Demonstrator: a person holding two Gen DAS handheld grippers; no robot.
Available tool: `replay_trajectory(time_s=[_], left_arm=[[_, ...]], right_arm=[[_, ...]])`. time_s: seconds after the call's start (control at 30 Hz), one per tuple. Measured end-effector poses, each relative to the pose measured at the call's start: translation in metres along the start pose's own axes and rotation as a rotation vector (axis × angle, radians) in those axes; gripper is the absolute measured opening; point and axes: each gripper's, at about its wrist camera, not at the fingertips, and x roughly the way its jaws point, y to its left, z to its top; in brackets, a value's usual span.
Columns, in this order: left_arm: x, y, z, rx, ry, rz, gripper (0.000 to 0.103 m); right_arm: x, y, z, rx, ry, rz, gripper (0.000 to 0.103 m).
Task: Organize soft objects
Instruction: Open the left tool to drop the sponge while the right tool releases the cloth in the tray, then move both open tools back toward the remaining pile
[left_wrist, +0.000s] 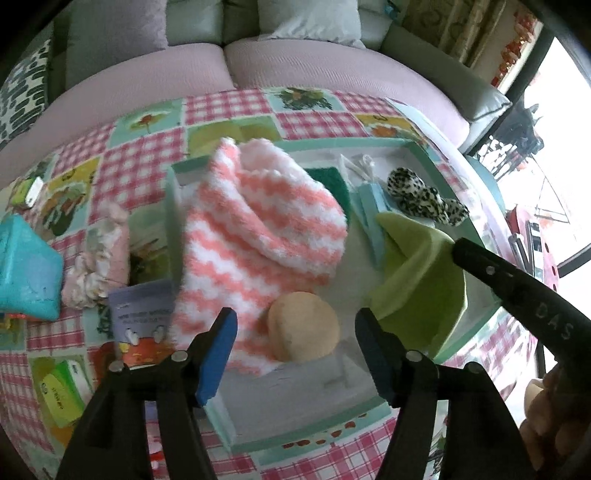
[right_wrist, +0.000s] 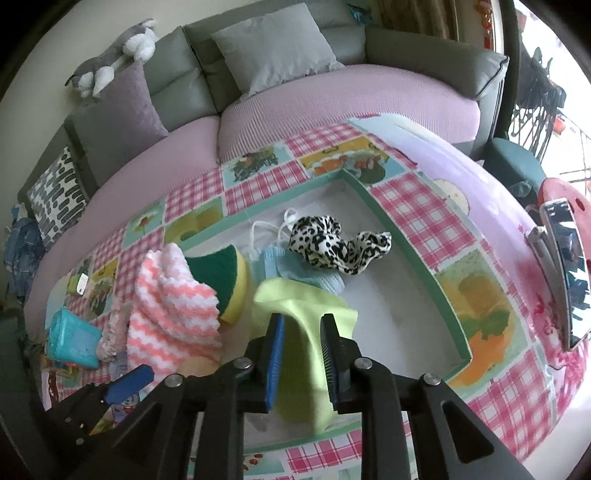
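**Green cloth going into the tray, sock just let go**

While my right gripper (right_wrist: 303, 354) hangs over the shallow mint-rimmed white tray (right_wrist: 410, 254), its jaws stand a little apart with the lime-green soft cloth (right_wrist: 306, 306) running between them; I cannot tell whether the pads are pressing on the fabric, so I will not call it a firm hold. From the left wrist view the same cloth (left_wrist: 417, 273) sits at the right of the frame, draped inside the tray (left_wrist: 173, 206) near its right wall. My left gripper (left_wrist: 295, 354) has its jaws wide apart and empty, hovering above the fluffy pink-and-white striped sock (left_wrist: 258, 229), which lies in the tray's left half beside a round tan sponge puff (left_wrist: 303, 326).

I judge the step in hand to be setting the green cloth down among the soft things already gathered: a leopard-print fabric scrunchie (right_wrist: 336, 243), a pale blue knitted cloth (right_wrist: 295, 273) and a green-and-yellow scouring sponge (right_wrist: 229, 284), all in the upper middle of the right wrist view. The next move, as I see it, calls for parting the right jaws fully and lifting clear so the cloth does not drag out.

Outside the tray, at the left of the left wrist view, a pale pink frilly garment (left_wrist: 99, 258) and a turquoise packet (left_wrist: 26, 269) wait on the worktop (right_wrist: 424, 218), which wears a pink gingham patchwork cover. Beyond it, across the top of both views, stands a grey sofa (right_wrist: 177, 70) with lilac seat covers and cushions, a plush toy on its back.
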Motion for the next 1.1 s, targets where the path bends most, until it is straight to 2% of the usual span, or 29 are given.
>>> replay_trajectory(time_s=[0.17, 0.37, 0.4, 0.43, 0.5, 0.57, 0.63, 0.7, 0.77, 0.83, 0.87, 1.1], left_arm=[[-0.01, 0.018, 0.005, -0.073, -0.032, 0.028, 0.068], [-0.019, 0.05, 0.004, -0.165, -0.059, 0.091, 0.071], [-0.021, 0.058, 0.003, -0.182, -0.06, 0.114, 0.078], [-0.022, 0.062, 0.002, -0.193, -0.063, 0.126, 0.083], [-0.025, 0.073, -0.001, -0.222, -0.072, 0.147, 0.086], [-0.028, 0.085, -0.003, -0.255, -0.075, 0.172, 0.086], [-0.029, 0.094, -0.005, -0.279, -0.076, 0.197, 0.087], [-0.029, 0.103, -0.006, -0.301, -0.073, 0.218, 0.087], [-0.032, 0.11, -0.008, -0.321, -0.075, 0.23, 0.087], [-0.034, 0.119, -0.01, -0.341, -0.077, 0.242, 0.087], [-0.035, 0.122, -0.011, -0.348, -0.076, 0.249, 0.087], [-0.048, 0.148, -0.017, -0.409, -0.093, 0.254, 0.087]], right_arm=[[-0.01, 0.004, 0.001, -0.018, -0.025, 0.003, 0.029], [-0.007, 0.014, -0.001, -0.046, -0.016, 0.009, 0.029], [-0.008, 0.017, -0.002, -0.058, -0.016, 0.013, 0.033], [-0.007, 0.02, -0.002, -0.067, -0.016, 0.018, 0.046], [-0.007, 0.027, -0.003, -0.086, -0.016, 0.022, 0.061], [-0.007, 0.034, -0.005, -0.108, -0.015, 0.027, 0.061], [-0.004, 0.043, -0.007, -0.134, -0.006, 0.04, 0.068], [-0.002, 0.049, -0.009, -0.147, 0.003, 0.044, 0.07], [0.0, 0.055, -0.011, -0.164, 0.009, 0.054, 0.075], [0.001, 0.06, -0.013, -0.175, 0.014, 0.061, 0.086], [0.002, 0.062, -0.014, -0.177, 0.016, 0.062, 0.088], [0.003, 0.074, -0.018, -0.2, 0.013, 0.058, 0.102]])
